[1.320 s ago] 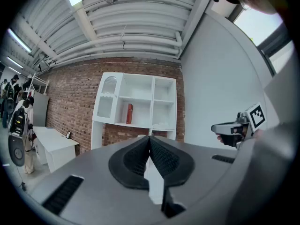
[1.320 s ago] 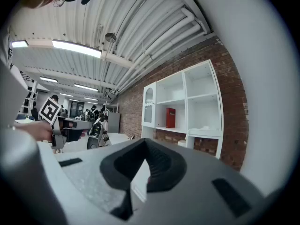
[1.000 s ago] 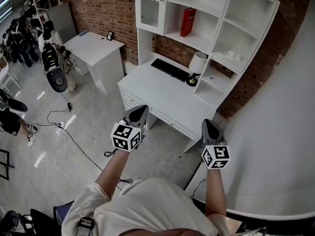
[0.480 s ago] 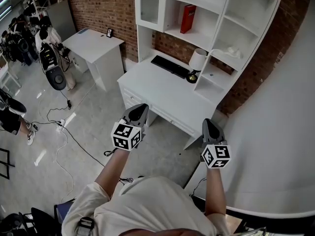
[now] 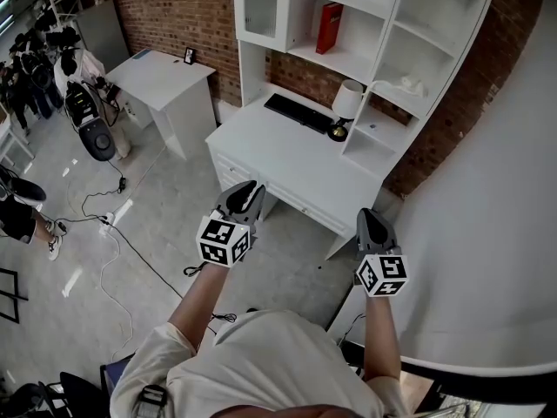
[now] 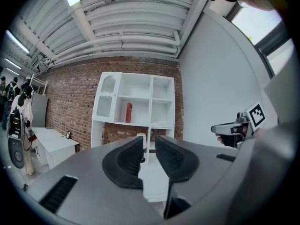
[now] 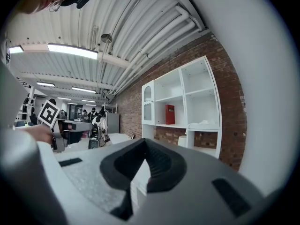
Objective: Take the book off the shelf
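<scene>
A red book (image 5: 329,27) stands upright on a middle shelf of the white shelf unit (image 5: 435,42) above the desk; it also shows small and far in the left gripper view (image 6: 128,112) and the right gripper view (image 7: 169,114). My left gripper (image 5: 247,196) hangs in the air in front of the desk, well short of the shelf; its jaws are opening, a narrow gap between them and nothing in it. My right gripper (image 5: 372,225) floats off the desk's right corner, its tips together and empty.
On the white desk (image 5: 287,159) lie a black keyboard (image 5: 298,113) and a lamp with a white shade (image 5: 345,105). A second white table (image 5: 165,72) stands to the left. Cables (image 5: 113,233) trail over the floor, and people and gear (image 5: 52,68) stand at far left. A white curved wall (image 5: 487,259) rises on the right.
The left gripper's jaws have parted slightly. The view has crept a little closer to the desk; both grippers otherwise hold their places.
</scene>
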The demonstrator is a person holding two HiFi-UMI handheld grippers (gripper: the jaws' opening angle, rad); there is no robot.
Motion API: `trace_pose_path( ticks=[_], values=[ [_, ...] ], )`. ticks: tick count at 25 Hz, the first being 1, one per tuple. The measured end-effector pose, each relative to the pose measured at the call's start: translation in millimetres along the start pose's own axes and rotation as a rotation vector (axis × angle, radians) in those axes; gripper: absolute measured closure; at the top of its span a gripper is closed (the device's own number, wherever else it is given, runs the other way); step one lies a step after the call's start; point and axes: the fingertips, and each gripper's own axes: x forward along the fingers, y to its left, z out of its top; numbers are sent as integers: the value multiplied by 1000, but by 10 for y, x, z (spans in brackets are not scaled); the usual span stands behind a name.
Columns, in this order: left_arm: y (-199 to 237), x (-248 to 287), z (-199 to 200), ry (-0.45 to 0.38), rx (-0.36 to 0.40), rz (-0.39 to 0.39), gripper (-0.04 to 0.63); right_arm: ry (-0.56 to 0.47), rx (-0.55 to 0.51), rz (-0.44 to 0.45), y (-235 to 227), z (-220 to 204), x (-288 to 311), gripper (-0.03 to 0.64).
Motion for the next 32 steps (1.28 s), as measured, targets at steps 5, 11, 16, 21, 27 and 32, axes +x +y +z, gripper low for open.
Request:
trace_pose_path(
  ticks=[5,11,16,21,27,32],
  values=[
    [54,-73,-5,-4,0,-7,476,18,6,-4,131,-52,0,615],
    [119,-172,-60,4,-2,-15,417,32,12,-19,243,-104,-16,615],
    [205,-265,-90,6,-9,-11,418,34,6,-34,358,-97,-33,615],
    [263,-331,-106,6,-8,-25,417,35,6,-51,471,-108,-61,615],
    [316,-412,-152,8,-2,-36,410,40,5,-65,605,-159,-114,615],
    [305,-383,-224,21,-1,-43,381,46,4,-68,607,-198,-117,615]
  ],
)
